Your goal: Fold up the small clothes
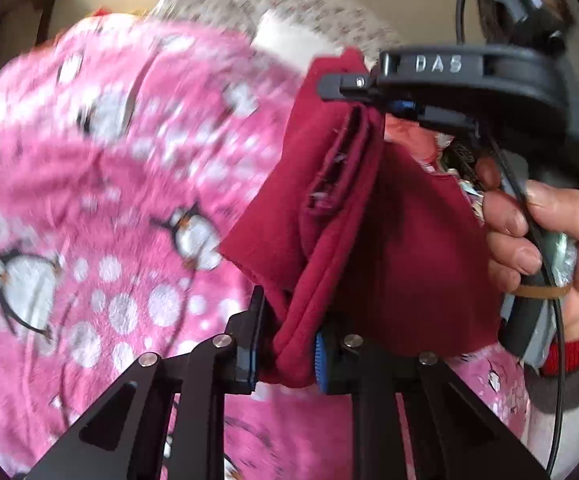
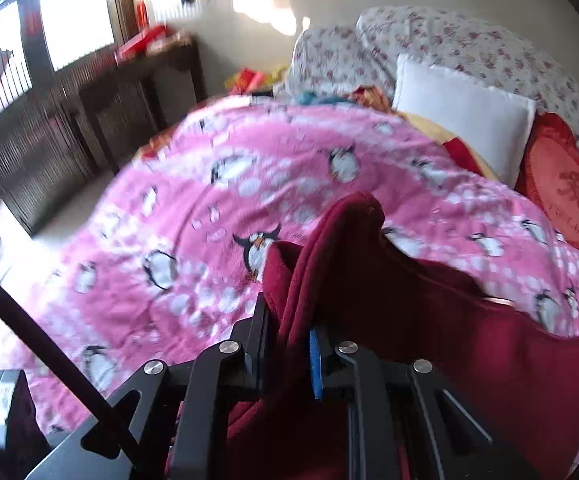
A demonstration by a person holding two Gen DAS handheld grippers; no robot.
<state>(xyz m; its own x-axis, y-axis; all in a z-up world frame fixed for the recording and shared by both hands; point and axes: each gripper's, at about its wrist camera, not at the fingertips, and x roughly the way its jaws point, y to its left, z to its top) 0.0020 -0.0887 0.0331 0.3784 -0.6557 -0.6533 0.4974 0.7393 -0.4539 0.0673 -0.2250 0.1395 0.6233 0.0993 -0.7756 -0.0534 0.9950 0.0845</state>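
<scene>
Reading "DAS" on right tongs [image 1: 373, 98], gripping garment [image 1: 369, 240].

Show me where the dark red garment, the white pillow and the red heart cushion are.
dark red garment [image 1: 401, 248], left wrist view, its hanging middle panel.
white pillow [image 2: 465, 124], right wrist view, centre of its face.
red heart cushion [image 2: 565, 188], right wrist view, its embroidered front.

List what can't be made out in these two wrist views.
- Dark red garment: kind and full shape unclear; bunched in both views, lower part behind the left gripper in the left view.
- Right gripper pads: cloth covers one in the right view.
- Penguin blanket: print smeared by motion blur, left view.
- Red cushion: cut by the right view's edge.
</scene>
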